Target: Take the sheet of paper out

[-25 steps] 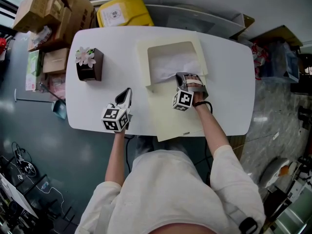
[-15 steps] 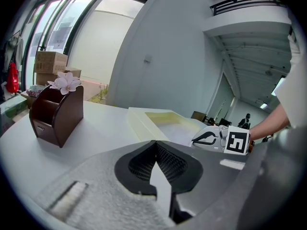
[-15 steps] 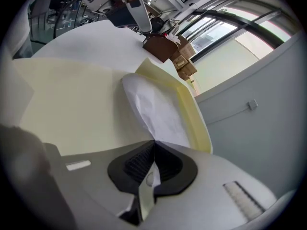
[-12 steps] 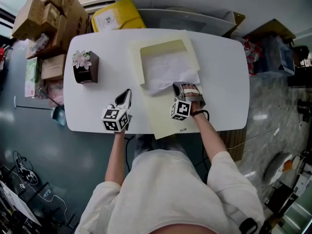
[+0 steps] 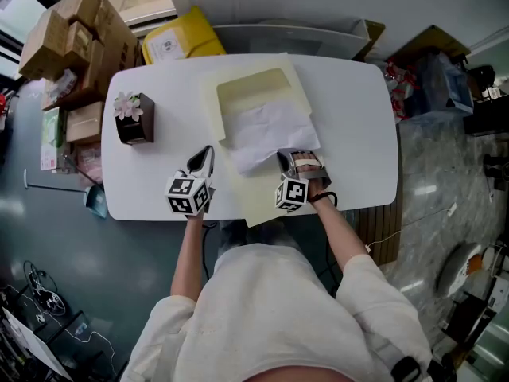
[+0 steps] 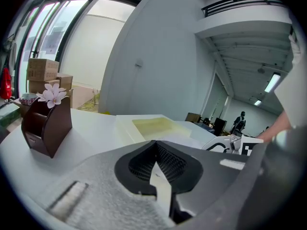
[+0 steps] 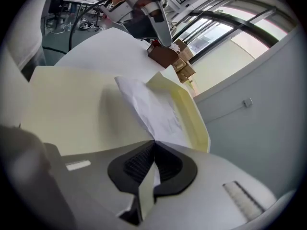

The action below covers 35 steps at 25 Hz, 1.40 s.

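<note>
A pale yellow folder (image 5: 258, 90) lies open on the white table (image 5: 358, 134). A crumpled white sheet of paper (image 5: 266, 134) sticks out of its pocket toward the near edge. My right gripper (image 5: 283, 162) is shut on the sheet's near corner. In the right gripper view the paper (image 7: 152, 110) runs from the jaws up into the folder (image 7: 72, 104), with the right gripper (image 7: 153, 143) pinching it. My left gripper (image 5: 204, 159) hovers over bare table to the left of the folder, shut and empty. The left gripper (image 6: 154, 145) view shows the folder (image 6: 158, 126) ahead of it.
A brown holder with a pink flower (image 5: 134, 116) stands at the table's left end; the same holder (image 6: 45, 126) shows in the left gripper view. Cardboard boxes (image 5: 71, 30) and a yellow bag (image 5: 175, 37) sit beyond the far left edge.
My right gripper has drawn back toward the near edge with the paper's corner, and more of the sheet now lies outside the pocket. The left gripper has hardly shifted.
</note>
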Available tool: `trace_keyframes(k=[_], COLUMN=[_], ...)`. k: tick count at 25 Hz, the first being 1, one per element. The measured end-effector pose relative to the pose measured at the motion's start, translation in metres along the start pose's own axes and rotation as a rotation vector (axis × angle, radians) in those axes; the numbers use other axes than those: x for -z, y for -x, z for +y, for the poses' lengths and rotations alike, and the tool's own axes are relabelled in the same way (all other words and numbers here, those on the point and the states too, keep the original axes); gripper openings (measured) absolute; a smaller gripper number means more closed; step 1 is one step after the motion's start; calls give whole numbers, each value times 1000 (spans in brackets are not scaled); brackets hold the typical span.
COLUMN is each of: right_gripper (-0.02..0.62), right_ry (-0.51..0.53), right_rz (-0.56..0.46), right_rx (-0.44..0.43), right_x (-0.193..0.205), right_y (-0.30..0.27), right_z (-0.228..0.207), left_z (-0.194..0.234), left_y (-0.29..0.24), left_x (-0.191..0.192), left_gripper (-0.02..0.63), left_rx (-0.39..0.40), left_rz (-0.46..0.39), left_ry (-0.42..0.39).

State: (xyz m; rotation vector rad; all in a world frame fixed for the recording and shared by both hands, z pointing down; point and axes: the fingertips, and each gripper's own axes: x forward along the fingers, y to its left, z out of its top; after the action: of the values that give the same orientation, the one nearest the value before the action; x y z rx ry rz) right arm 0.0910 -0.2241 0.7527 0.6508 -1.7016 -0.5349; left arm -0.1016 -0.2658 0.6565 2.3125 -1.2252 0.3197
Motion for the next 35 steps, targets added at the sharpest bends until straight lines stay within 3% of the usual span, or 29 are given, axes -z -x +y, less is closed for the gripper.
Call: trace_keyframes(k=[7, 18, 29, 35], right_gripper=[2, 3, 4, 3], right_ry=[-29, -46, -45, -106], right_rz=[-26, -72, -105, -132], right_rx=[81, 257, 345, 389], right_x=[-3, -16, -31, -38], right_y=[32, 63, 72, 80], right_z=[-26, -113, -171, -201], left_z=[-13, -26, -29, -25], left_y=[-6, -8, 0, 3], left_x=[-27, -81, -129, -144], left_gripper=[1, 0, 0, 0], left_rx=[13, 15, 3, -4], left_rz=[-29, -108, -188, -209], left_ry=[-44, -95, -138, -154])
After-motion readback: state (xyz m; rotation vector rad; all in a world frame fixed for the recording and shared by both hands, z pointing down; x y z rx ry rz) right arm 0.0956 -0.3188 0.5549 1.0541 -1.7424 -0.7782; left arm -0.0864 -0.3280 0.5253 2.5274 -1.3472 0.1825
